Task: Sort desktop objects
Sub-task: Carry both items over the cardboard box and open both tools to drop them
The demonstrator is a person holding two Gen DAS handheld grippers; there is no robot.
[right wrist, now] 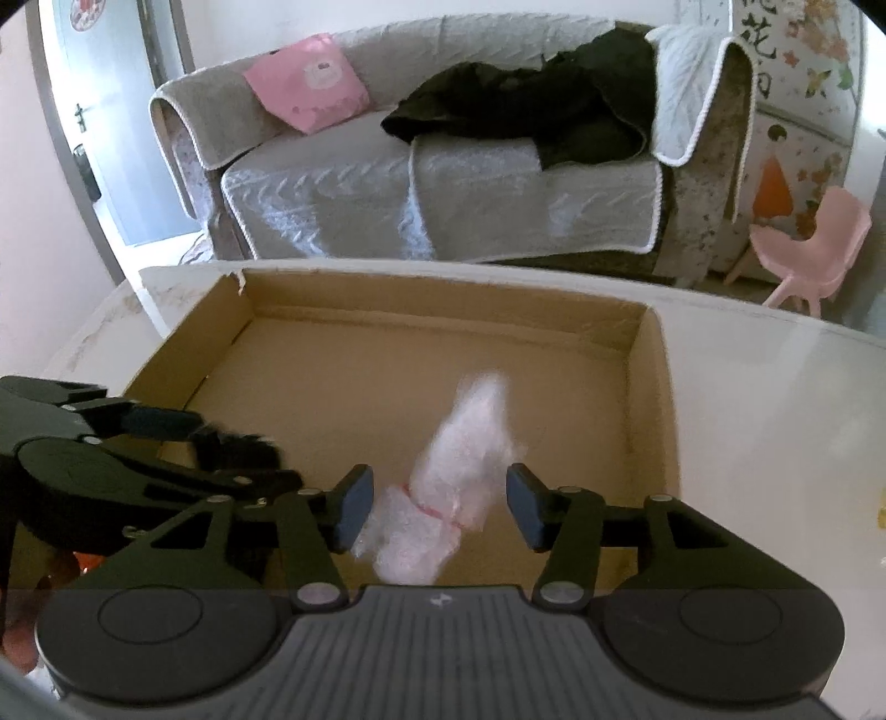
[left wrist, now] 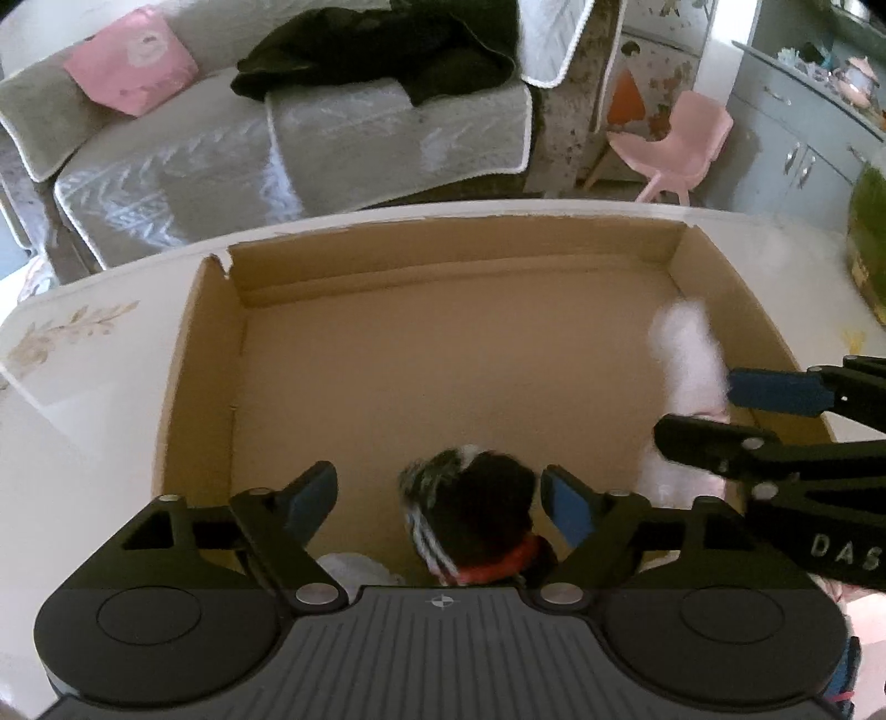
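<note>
Through my left wrist camera, my left gripper hangs over the near end of a shallow cardboard box that sits on a white table. My fingers stand wide apart, pads clear of anything. Between them, toward six o'clock, lies a black bundle with white streaks and a red band near its lower end; it is blurred, so I cannot name it better. Neither pad touches it. A bit of white stuff shows at seven o'clock, under my left finger. At three o'clock my right gripper reaches in from the side, and a blurred white plastic wrap lies just beyond its fingertips, inside the box near its right wall. Beyond the table, at twelve o'clock, is a grey sofa with a pink cushion and a dark garment; a pink chair is at two o'clock.

Through my right wrist camera, my right gripper is over the same box. The fingers are moderately apart, and the plastic wrap, tied with a red band, lies between them without either pad pressing it. At nine o'clock my left gripper comes in, with the black bundle dark and blurred by its fingertips. The sofa fills twelve o'clock.
</note>
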